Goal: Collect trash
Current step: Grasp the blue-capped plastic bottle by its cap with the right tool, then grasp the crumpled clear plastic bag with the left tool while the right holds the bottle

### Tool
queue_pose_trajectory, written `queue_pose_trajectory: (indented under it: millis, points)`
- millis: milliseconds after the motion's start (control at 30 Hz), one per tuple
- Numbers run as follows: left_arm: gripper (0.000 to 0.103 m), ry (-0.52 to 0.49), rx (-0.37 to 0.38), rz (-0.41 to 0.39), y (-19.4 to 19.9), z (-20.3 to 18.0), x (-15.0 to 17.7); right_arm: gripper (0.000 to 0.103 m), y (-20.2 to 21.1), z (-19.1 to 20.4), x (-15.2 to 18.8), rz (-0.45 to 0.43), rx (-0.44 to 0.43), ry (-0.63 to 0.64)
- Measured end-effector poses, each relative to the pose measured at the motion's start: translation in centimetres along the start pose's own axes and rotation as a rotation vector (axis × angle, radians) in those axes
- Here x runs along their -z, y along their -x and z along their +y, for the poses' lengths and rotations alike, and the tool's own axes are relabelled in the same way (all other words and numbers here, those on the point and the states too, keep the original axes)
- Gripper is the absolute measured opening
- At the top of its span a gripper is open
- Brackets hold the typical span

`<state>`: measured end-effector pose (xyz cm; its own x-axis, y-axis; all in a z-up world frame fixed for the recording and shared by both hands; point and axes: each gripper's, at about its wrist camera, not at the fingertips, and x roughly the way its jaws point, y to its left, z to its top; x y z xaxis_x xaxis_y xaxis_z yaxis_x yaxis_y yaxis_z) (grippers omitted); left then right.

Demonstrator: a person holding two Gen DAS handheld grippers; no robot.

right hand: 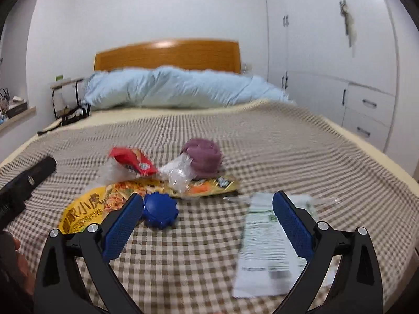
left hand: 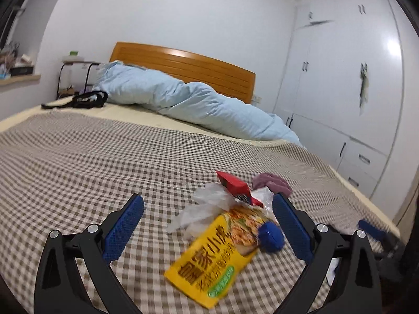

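- The bed cover (right hand: pixel 235 235) is checked in brown and cream.
- The duvet (right hand: pixel 178 89) is pale blue.
- The headboard (right hand: pixel 167 55) is orange-brown wood.
- The wardrobe (right hand: pixel 327 52) and the wall (right hand: pixel 144 7) are white.
- The yellow packet (left hand: pixel 212 259) carries dark brown lettering, a green label and an orange food picture.
- The red wrapper (right hand: pixel 132 161) has small blue and white print.
- The cap (right hand: pixel 160 209) is deep blue.
- The balled cloth (right hand: pixel 205 157) is dull purple.
- The paper packet (right hand: pixel 264 246) is white with green and grey print.
- The left tool (left hand: pixel 208 230) and right tool (right hand: pixel 208 229) have blue textured pads on black arms.
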<state>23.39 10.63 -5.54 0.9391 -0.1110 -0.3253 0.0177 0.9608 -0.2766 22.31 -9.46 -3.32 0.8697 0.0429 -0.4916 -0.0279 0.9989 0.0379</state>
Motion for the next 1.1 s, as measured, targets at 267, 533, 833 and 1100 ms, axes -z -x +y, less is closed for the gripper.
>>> queue_pose_trajectory:
  millis: [267, 533, 833, 1100]
  points:
    - [0.095, 0.093, -0.021, 0.029, -1.3, 2.5, 0.8, 0.094, -4.8, 1.3, -0.1, 0.162, -0.136, -0.092]
    - [0.095, 0.067, 0.019, 0.057, -1.8, 2.1, 0.9, 0.052, -7.7, 2.9, 0.6, 0.297, -0.137, -0.136]
    - [0.095, 0.098, 0.041, 0.075, -2.1, 2.7, 1.1, 0.051, -3.4, -2.1, 1.6, 0.047, -0.143, -0.384]
    - [0.095, 0.052, 0.043, 0.124, -2.3, 1.0, 0.2, 0.051, -0.9, -5.1, 1.7, -0.127, -0.079, -0.514]
